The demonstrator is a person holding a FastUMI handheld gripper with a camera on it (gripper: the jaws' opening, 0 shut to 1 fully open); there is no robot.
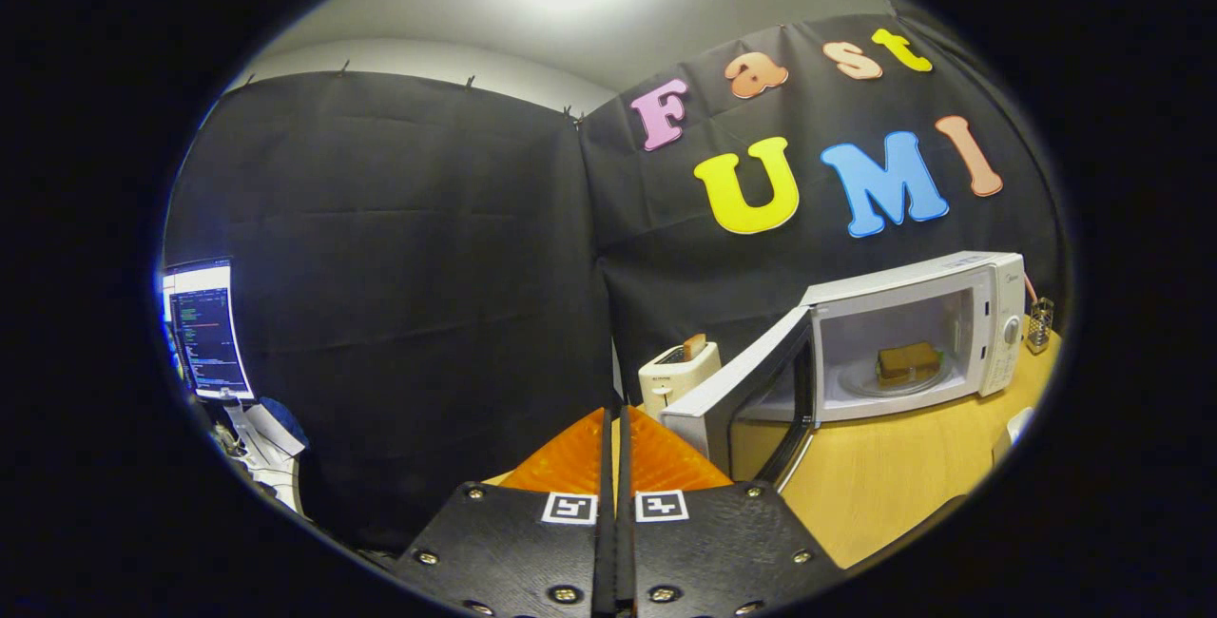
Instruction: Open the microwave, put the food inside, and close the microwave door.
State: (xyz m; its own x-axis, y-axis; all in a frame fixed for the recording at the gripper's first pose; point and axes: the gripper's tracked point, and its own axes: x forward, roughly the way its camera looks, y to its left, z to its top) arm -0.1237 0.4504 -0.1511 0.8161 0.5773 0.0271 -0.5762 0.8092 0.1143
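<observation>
Microwave (913,333), a white boxy countertop oven, stands at the right of the frame on the pale wooden table (884,485), against the black cloth wall. Its hinged door (737,390) is swung wide open toward the lower middle of the frame, the free edge just beyond the gripper (614,466), whose jaws are closed together with nothing between them. Inside the cavity, the food (908,363), a brown sandwich-like block, rests on the round glass plate (894,380). A cream toaster (677,373) with a slice of bread poking up stands behind the door, left of the oven.

By the look of it, only the closing is left. The door should be light, rigid and free-swinging on its hinge; its smooth face offers little to pinch, so a push with the closed jaws against the outer face near the free edge seems best. A hard shove might slide the oven across the table.
</observation>
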